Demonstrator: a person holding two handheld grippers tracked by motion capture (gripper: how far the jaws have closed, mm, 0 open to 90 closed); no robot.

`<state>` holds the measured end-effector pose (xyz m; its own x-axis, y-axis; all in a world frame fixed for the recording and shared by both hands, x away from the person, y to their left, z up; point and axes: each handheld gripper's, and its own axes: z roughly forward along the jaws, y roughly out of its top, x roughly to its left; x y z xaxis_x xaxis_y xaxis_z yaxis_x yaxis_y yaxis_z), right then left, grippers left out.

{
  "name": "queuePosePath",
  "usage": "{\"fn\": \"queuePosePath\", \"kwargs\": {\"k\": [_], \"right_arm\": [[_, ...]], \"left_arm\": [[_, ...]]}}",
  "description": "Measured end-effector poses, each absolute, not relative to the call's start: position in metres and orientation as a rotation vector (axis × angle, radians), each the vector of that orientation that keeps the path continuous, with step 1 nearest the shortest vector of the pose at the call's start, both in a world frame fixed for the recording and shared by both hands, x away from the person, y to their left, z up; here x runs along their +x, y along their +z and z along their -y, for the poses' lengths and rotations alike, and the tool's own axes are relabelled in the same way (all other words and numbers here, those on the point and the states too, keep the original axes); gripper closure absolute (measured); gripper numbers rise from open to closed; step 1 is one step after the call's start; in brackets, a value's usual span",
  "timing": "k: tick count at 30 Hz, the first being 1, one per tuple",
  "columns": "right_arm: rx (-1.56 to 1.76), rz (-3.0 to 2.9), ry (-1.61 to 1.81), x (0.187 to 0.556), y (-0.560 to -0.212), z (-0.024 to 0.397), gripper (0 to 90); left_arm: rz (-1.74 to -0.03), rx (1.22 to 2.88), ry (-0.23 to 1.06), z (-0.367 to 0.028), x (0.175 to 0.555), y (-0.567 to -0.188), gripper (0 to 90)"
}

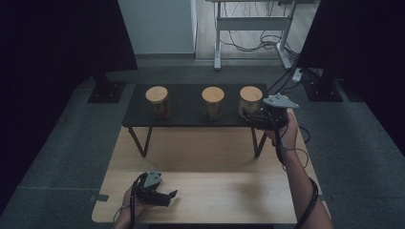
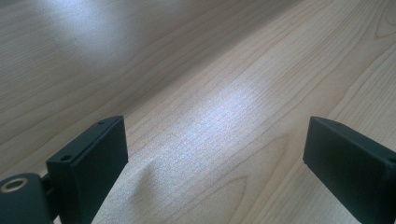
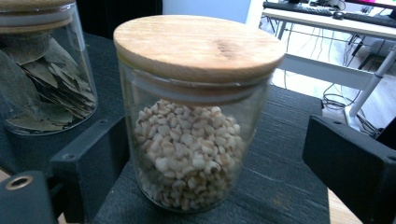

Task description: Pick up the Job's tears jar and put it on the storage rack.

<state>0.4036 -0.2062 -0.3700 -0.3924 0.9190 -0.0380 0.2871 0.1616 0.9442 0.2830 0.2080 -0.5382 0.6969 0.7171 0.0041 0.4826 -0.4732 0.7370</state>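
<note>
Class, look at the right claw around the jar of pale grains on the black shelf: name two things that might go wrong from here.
1. The right claw stands open around the grain jar, with its left jaw close to the glass; a sideways move might tip or slide the jar.
2. The jar of leaves stands close beside it, so a wide swing may knock it on the black shelf.

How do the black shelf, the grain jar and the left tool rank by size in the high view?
Largest to smallest as they look in the high view:
1. black shelf, by far the widest.
2. left tool and grain jar: they look close in size, and the tool lies nearer the camera, so I would not rank these two.
</note>
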Motion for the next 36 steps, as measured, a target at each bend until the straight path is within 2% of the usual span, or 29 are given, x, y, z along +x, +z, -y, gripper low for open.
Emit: {"fn": "queuePosePath", "kwargs": {"k": [9, 19, 36], "right_arm": [[1.184, -1.724, 1.285, 0.389, -0.374, 0.221, 6.2], [1.223, -1.687, 1.343, 0.353, -0.389, 0.235, 5.8], [1.114, -1.766, 1.42, 0.305, -0.425, 0.224, 5.8]], "left_arm": [[-0.914, 2.168, 0.4, -0.208, 0.285, -0.539, 6.3], [-0.917, 2.165, 0.394, -0.207, 0.286, -0.54, 6.2], [-0.916, 2.17, 0.386, -0.209, 0.285, -0.54, 6.2]]}}
